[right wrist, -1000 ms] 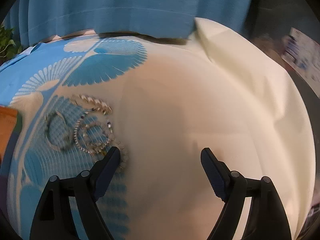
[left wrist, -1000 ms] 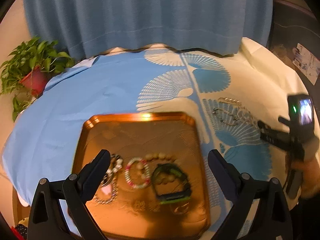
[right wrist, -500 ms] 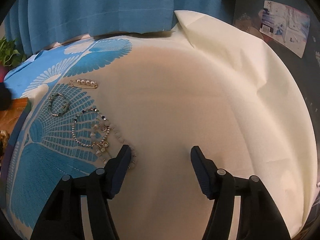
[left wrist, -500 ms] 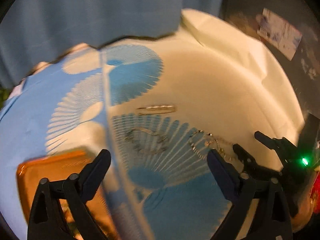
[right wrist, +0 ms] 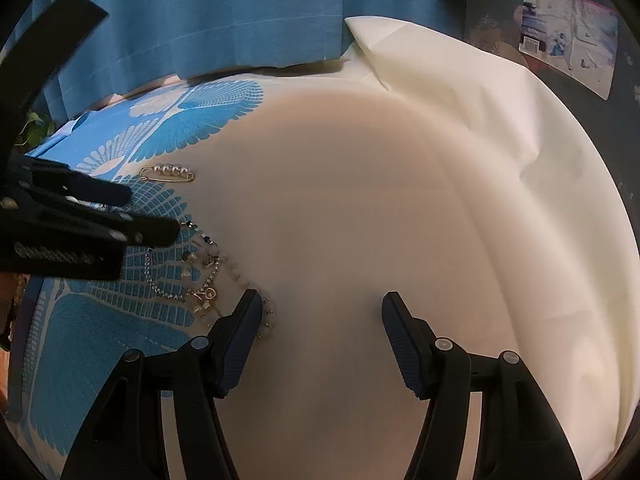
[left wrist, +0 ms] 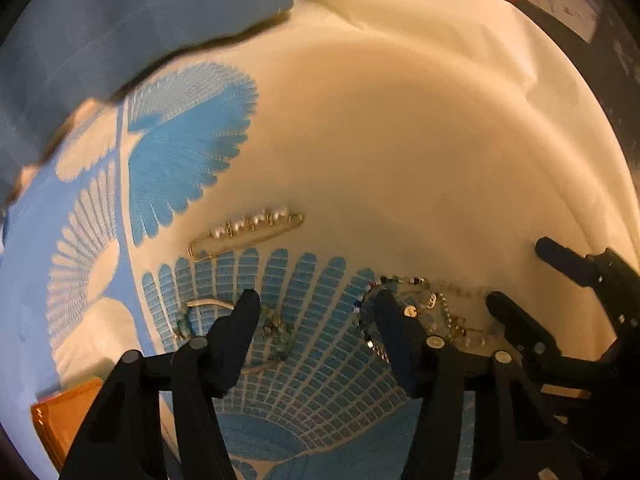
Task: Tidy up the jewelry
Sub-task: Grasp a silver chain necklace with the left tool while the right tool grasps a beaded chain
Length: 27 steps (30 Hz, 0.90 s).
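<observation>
My left gripper (left wrist: 314, 304) points steeply down over the blue-and-cream patterned cloth (left wrist: 304, 376). Its jaws are closing, and only bare cloth lies between them — nothing pinched. The left finger's tip sits over a green-beaded bracelet (left wrist: 276, 334), partly hiding it; the right finger's tip sits at the near rim of a tangle of chain bracelets (left wrist: 430, 306). I cannot tell whether either pad touches its piece.

A pearl safety-pin brooch (left wrist: 246, 230) lies flat beyond the fingertips, apart from both bracelets, on the line where the blue print meets plain cream.

My right gripper (right wrist: 322, 312) is partly spread and empty, with plain cream cloth between the fingers. Its left finger tip is just beside the pale bead strand (right wrist: 256, 300) that trails from the same tangle (right wrist: 196, 276). Seen from the left wrist, this gripper (left wrist: 516, 280) stands just right of the tangle, close to my left one — little room between the two tools there.

Edges: the corner of an orange tray (left wrist: 66, 412) shows at lower left of the left view, well apart from the loose pieces. The cream cloth (right wrist: 400, 200) runs wide and bare to the right and far side, ending in a folded corner (right wrist: 372, 36) by the blue curtain (right wrist: 200, 12). A dark surface with a printed packet (right wrist: 568, 40) lies past the right edge. A green plant (right wrist: 34, 128) shows at the far left.
</observation>
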Each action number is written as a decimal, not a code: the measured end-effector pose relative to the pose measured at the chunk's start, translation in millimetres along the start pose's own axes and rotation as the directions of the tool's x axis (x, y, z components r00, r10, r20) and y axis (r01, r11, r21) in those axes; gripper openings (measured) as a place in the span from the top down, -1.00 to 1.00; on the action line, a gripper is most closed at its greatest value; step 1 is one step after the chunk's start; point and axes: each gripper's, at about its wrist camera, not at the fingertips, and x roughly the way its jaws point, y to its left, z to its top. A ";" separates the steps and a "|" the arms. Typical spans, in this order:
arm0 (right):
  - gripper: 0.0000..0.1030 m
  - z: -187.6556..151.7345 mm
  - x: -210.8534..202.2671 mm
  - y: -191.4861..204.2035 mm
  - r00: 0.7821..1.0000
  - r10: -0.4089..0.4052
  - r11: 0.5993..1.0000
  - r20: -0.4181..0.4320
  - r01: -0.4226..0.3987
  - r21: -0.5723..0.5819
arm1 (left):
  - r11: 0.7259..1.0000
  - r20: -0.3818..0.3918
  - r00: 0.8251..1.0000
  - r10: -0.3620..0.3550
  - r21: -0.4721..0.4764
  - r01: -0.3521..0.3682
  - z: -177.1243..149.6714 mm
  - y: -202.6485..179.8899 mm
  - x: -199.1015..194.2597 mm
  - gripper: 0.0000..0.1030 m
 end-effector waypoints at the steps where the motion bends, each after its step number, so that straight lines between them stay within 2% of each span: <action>1: -0.22 0.3 0.3 0.1 1.000 0.002 1.000 0.000 -0.002 0.001 | 1.000 0.003 1.000 -0.009 0.011 0.009 -0.4 -2.5 -0.6 0.16; 2: -0.22 0.5 0.6 0.4 1.000 0.003 1.000 -0.001 -0.003 0.003 | 0.999 -0.006 0.999 -0.042 0.019 0.042 -0.7 -5.7 -1.1 0.26; 3: -0.22 1.5 1.4 0.1 1.000 0.004 1.000 -0.001 -0.004 0.003 | 0.996 -0.027 0.996 -0.088 0.020 0.088 -1.3 -7.8 0.5 0.54; 5: -0.22 2.6 2.5 2.0 1.000 0.003 1.000 -0.001 -0.003 -0.002 | 0.995 -0.022 0.995 -0.097 0.038 0.098 -2.9 -13.2 0.6 0.75; 6: -0.20 3.6 3.1 2.9 1.000 0.005 1.000 -0.001 -0.005 -0.005 | 0.994 -0.018 0.995 -0.098 0.049 0.099 -3.7 -15.1 0.4 0.91; 8: 0.05 4.2 1.9 7.2 0.999 0.034 0.999 0.007 -0.034 -0.028 | 0.992 -0.024 0.993 -0.115 0.044 0.116 -5.1 -15.8 0.7 0.98; 10: 0.73 2.5 -1.2 12.4 0.999 0.051 0.997 0.015 -0.050 -0.059 | 0.990 -0.032 0.990 -0.135 0.037 0.136 -7.2 -15.1 -1.3 0.98; 11: 0.85 2.1 -2.0 15.3 0.998 0.053 0.996 0.017 -0.052 -0.075 | 0.990 -0.022 0.991 -0.136 0.031 0.136 -9.3 -14.1 -5.8 0.98; 16: 0.88 1.8 -12.5 4.0 0.996 0.086 0.996 0.026 -0.086 -0.012 | 0.991 0.055 0.990 -0.129 -0.027 0.130 -19.3 0.8 -48.3 0.98; 20: 0.88 9.7 -48.5 -7.9 0.993 0.052 0.998 0.104 -0.055 0.019 | 0.990 0.150 0.982 -0.114 -0.069 0.125 -34.1 14.4 -99.6 0.98; 27: 0.88 11.4 -111.8 -3.4 0.985 0.032 0.999 0.171 -0.034 0.004 | 0.985 0.267 0.962 -0.063 -0.140 0.104 -77.1 31.0 -185.4 0.98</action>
